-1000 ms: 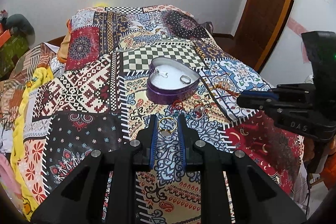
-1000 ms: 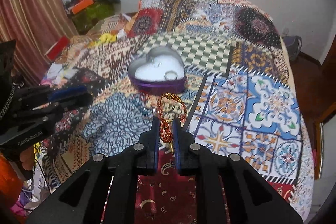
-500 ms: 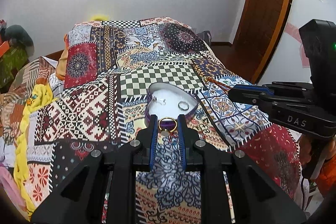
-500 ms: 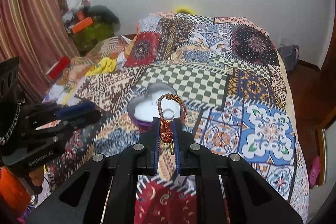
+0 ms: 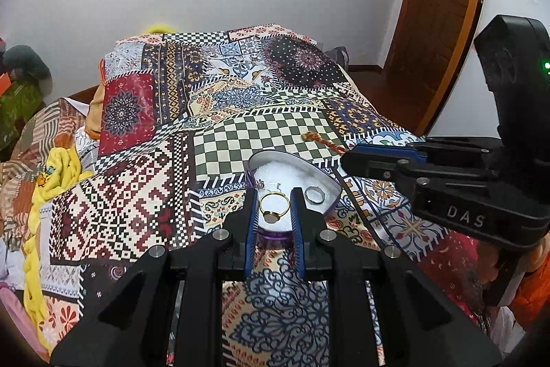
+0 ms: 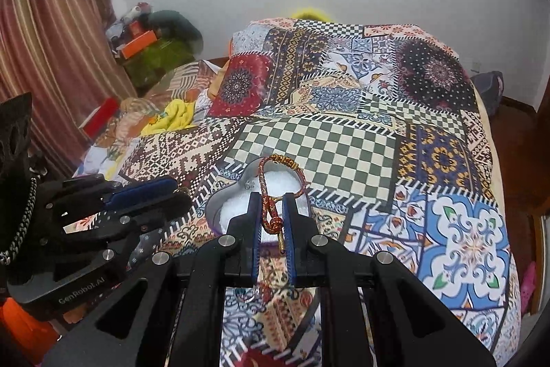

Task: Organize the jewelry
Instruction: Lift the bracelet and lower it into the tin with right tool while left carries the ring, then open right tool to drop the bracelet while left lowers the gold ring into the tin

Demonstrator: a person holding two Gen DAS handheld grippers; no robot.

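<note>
left gripper grips gold ring (over heart box) | right gripper clamps red bracelet

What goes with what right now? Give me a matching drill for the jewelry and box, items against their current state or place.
Items:
1. gold ring
2. silver ring
3. red-and-gold cord bracelet
4. heart-shaped box

States:
A. lying loose on the white lining
B. pinched in the right gripper
C. resting open on the patchwork bedspread
D. held between the fingers of the left gripper

Pairs: 1-D, 2-A, 3-B, 4-C
</note>
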